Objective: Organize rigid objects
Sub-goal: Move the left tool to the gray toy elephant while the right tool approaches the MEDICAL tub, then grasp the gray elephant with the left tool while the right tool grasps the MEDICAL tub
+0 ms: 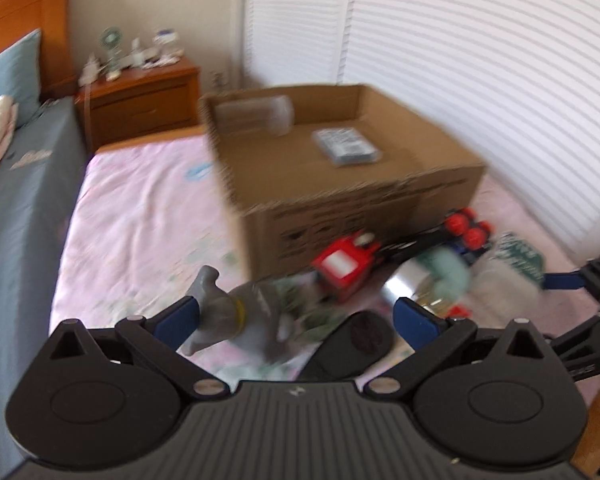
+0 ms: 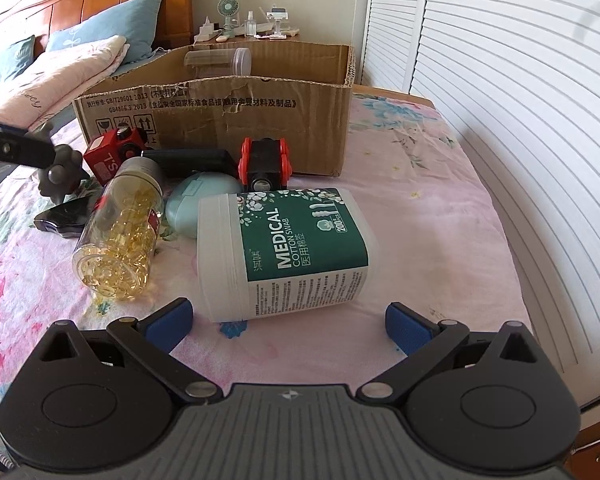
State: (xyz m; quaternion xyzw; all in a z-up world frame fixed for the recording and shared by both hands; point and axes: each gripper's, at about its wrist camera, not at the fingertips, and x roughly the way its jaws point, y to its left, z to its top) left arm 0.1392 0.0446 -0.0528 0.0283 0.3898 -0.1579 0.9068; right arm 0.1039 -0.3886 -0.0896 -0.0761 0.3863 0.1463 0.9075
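Cardboard makes up the open box (image 2: 220, 120) sitting on the bed (image 2: 420, 208), and inside it I can see a clear plastic jar (image 2: 220, 63) lying against the back wall; my left wrist view also shows a small wrapped packet (image 1: 346, 146) on the box floor. My right tool (image 2: 288, 326) is spread wide with nothing between its blue pads, just short of a cotton swab tub (image 2: 284, 250) that lies on its side on the pink sheet. Beside that tub on the left lies a clear bottle of yellow capsules (image 2: 118, 232), with a pale green oval case (image 2: 198, 204) between them. Closer to the box I see a red toy truck (image 2: 114, 152), a black toy with orange wheels (image 2: 264, 162) and a flat black case (image 2: 190, 160). My left tool (image 1: 296, 320) is also wide open; a grey rubber figure (image 1: 236, 312) sits just inside its left pad, but motion blur keeps me from telling whether they touch. A dark glossy object (image 2: 66, 216) lies near that figure. Behind the box stands a wooden nightstand (image 1: 140, 96).
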